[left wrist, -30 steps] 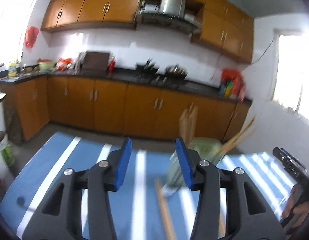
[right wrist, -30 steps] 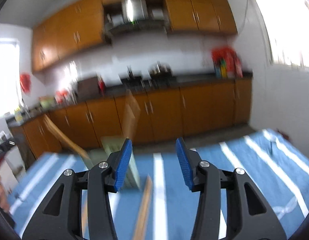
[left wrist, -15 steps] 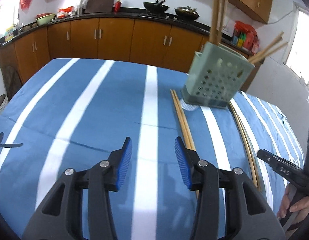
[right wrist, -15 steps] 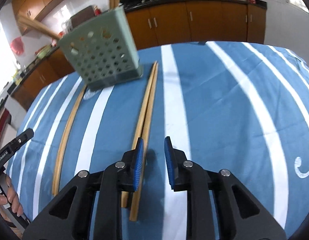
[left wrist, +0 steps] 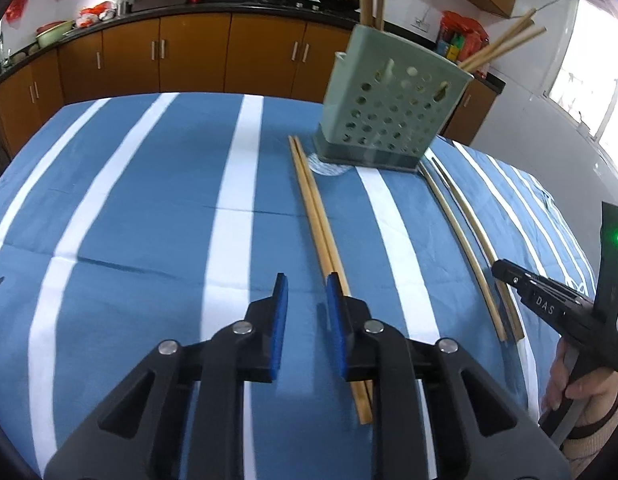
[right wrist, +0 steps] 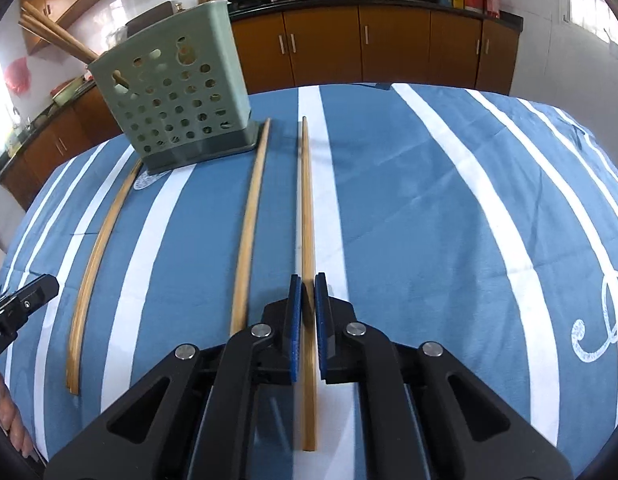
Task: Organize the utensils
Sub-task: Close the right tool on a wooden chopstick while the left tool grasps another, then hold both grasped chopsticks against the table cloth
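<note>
My right gripper point(right wrist: 303, 292) sits at the bottom centre of its view, its blue pads nearly closed around one chopstick point(right wrist: 307, 216) that runs straight up the frame along a white stripe of the blue tablecloth point(right wrist: 449, 208); whether the pads actually press it, I cannot tell. Just left of it a second chopstick point(right wrist: 251, 220) lies with its far tip against the base of the green holder point(right wrist: 181, 100) in the upper left. Further left, a pair of chopsticks point(right wrist: 95, 248) curves down the cloth. More sticks stand inside the holder.

In the left view, my left gripper point(left wrist: 307, 300) is low in the middle, jaws at a narrow gap with nothing between them, over the cloth point(left wrist: 129, 200). A pair of chopsticks point(left wrist: 315, 216) passes beside its right pad. The holder point(left wrist: 393, 100) stands upper right, with two chopsticks point(left wrist: 465, 236) below it.
</note>
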`<control>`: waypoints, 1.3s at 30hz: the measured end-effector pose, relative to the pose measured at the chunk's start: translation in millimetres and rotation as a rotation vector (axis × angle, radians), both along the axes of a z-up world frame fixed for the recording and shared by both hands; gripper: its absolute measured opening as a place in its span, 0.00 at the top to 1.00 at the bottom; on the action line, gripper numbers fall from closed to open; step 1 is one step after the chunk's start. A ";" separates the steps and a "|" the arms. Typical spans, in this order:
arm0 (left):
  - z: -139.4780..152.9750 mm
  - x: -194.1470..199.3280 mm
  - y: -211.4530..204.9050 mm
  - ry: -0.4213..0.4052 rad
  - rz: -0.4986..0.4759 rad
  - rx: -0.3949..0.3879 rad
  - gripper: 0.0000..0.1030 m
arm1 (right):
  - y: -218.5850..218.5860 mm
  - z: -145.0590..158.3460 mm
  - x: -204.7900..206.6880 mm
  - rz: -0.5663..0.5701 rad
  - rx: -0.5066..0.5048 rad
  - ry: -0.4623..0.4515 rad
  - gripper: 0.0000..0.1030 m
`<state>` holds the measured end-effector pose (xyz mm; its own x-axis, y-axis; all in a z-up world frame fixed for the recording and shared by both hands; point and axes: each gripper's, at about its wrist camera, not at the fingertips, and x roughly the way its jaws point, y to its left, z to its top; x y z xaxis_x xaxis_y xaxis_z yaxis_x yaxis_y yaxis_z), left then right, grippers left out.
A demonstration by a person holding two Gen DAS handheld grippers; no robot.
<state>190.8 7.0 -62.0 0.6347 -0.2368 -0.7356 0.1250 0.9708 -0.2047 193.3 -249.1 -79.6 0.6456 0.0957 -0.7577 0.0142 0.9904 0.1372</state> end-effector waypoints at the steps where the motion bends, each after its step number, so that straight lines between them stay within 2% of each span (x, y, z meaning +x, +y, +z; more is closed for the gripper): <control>1: -0.9 0.3 -2.2 0.003 -0.007 0.002 0.81 | 0.2 0.4 -1.0 0.002 -0.004 -0.002 0.93; 13: -13.1 5.3 -19.0 0.037 -0.046 0.040 0.84 | 0.4 1.0 -3.8 0.007 -0.011 -0.009 0.93; 21: -16.2 12.2 -27.3 0.039 -0.025 0.090 0.85 | 2.7 1.8 -4.6 0.009 -0.028 -0.009 0.93; 25: -16.8 15.9 -27.5 0.027 0.008 0.114 0.92 | 7.2 1.7 -4.2 0.025 -0.019 -0.008 0.92; 30: -16.3 21.7 -5.5 0.024 0.069 0.117 0.92 | 1.6 2.0 -2.0 0.023 -0.007 -0.010 0.93; 35: -15.3 30.0 31.1 0.034 0.143 0.127 0.92 | -18.0 1.7 5.0 -0.046 -0.021 -0.011 0.93; 39: -16.1 32.5 44.6 0.031 0.155 0.108 0.91 | -29.5 1.2 6.6 -0.071 -0.005 -0.012 0.93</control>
<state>223.3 51.6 -78.0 0.6340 -0.0566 -0.7713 -0.0326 0.9945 -0.0998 199.9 -278.7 -78.4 0.6594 0.0456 -0.7504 0.0833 0.9876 0.1332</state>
